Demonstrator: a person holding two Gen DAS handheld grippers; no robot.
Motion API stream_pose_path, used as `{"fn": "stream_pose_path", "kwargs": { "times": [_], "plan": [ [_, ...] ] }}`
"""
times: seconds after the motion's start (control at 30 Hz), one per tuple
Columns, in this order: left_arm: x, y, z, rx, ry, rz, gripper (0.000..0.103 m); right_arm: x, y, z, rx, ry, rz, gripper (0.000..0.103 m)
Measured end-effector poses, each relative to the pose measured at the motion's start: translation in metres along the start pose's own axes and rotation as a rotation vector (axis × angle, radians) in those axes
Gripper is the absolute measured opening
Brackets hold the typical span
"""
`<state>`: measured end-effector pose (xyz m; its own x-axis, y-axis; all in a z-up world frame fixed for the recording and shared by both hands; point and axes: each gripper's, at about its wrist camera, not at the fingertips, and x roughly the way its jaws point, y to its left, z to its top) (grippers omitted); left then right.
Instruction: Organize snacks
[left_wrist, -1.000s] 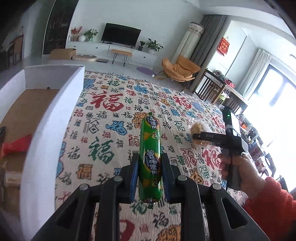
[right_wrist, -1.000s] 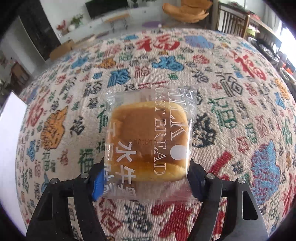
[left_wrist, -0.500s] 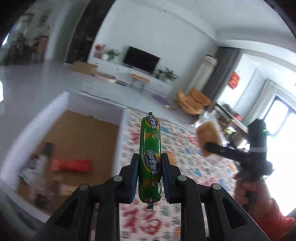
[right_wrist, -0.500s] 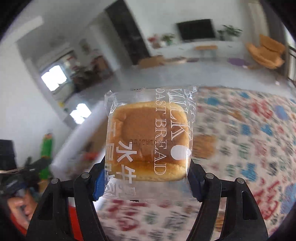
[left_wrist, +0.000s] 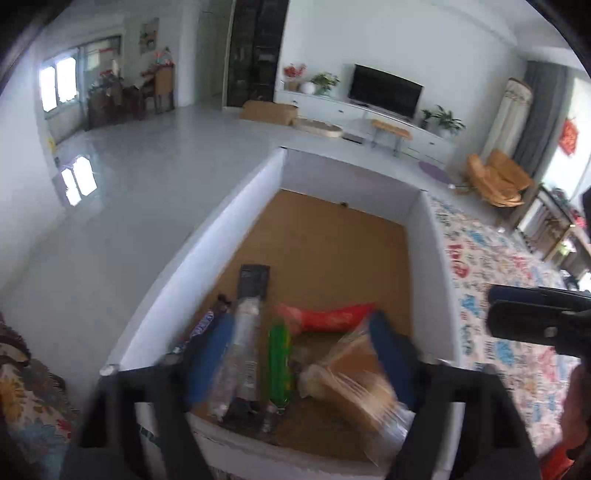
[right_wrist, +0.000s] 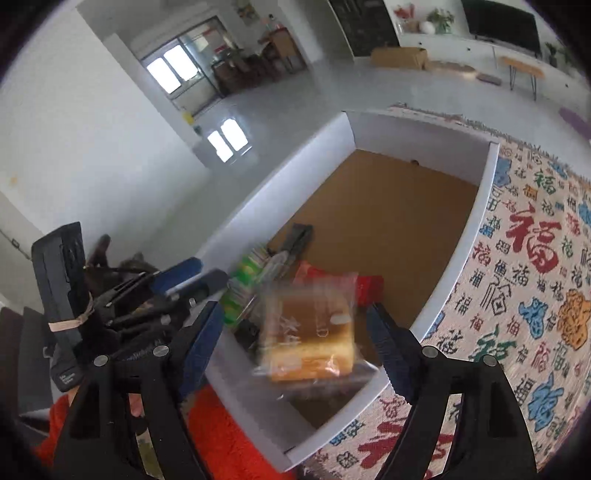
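Both grippers hang over the near end of a white box (left_wrist: 436, 258) with a brown floor. My left gripper (left_wrist: 299, 332) is opening its jaws. The green sausage (left_wrist: 279, 365) is blurred between its blue pads (left_wrist: 210, 354) and touches neither, low in the box. My right gripper (right_wrist: 293, 314) is opening too. The clear-wrapped milk toast bread (right_wrist: 310, 332) is blurred between its pads (right_wrist: 384, 343), free of both. That bread (left_wrist: 351, 376) also shows in the left wrist view beside the sausage. Each gripper shows in the other's view: left gripper (right_wrist: 184, 280), right gripper (left_wrist: 535, 310).
A red packet (left_wrist: 325, 317), a clear-wrapped bar (left_wrist: 240, 350), a dark packet (left_wrist: 253, 280) and a candy bar (left_wrist: 203, 325) lie at the box's near end; its far half is bare brown floor. A patterned rug (right_wrist: 528, 258) spreads to the right. Grey floor lies beyond the box.
Both grippers swung from over the rug to over the box. The left jaws let go of the sausage and the right jaws let go of the bread; both snacks now look blurred, loose.
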<state>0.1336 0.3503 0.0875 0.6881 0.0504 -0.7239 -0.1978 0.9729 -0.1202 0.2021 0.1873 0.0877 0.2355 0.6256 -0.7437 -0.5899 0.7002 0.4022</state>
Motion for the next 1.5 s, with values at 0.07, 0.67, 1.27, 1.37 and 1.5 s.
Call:
{"fn": "stream_pose_path", "kwargs": {
  "times": [0.07, 0.67, 1.27, 1.37, 1.5],
  "plan": [
    [0.002, -0.002, -0.003, 0.005, -0.011, 0.027, 0.081, 0.0, -0.005, -0.006, 0.006, -0.011, -0.001, 0.083],
    [-0.061, -0.057, -0.035, 0.052, -0.14, 0.195, 0.103, -0.044, 0.011, -0.045, -0.083, -0.149, -0.216, 0.083],
    [-0.057, -0.033, -0.053, 0.047, -0.105, 0.35, 0.103, -0.035, 0.052, -0.051, -0.215, -0.16, -0.343, 0.083],
    [-0.056, -0.027, -0.054, 0.036, -0.103, 0.352, 0.103, -0.031, 0.054, -0.051, -0.232, -0.157, -0.367, 0.083],
    [-0.055, -0.024, -0.056, 0.028, -0.092, 0.35, 0.103, -0.025, 0.056, -0.052, -0.24, -0.145, -0.385, 0.083]
  ]
}}
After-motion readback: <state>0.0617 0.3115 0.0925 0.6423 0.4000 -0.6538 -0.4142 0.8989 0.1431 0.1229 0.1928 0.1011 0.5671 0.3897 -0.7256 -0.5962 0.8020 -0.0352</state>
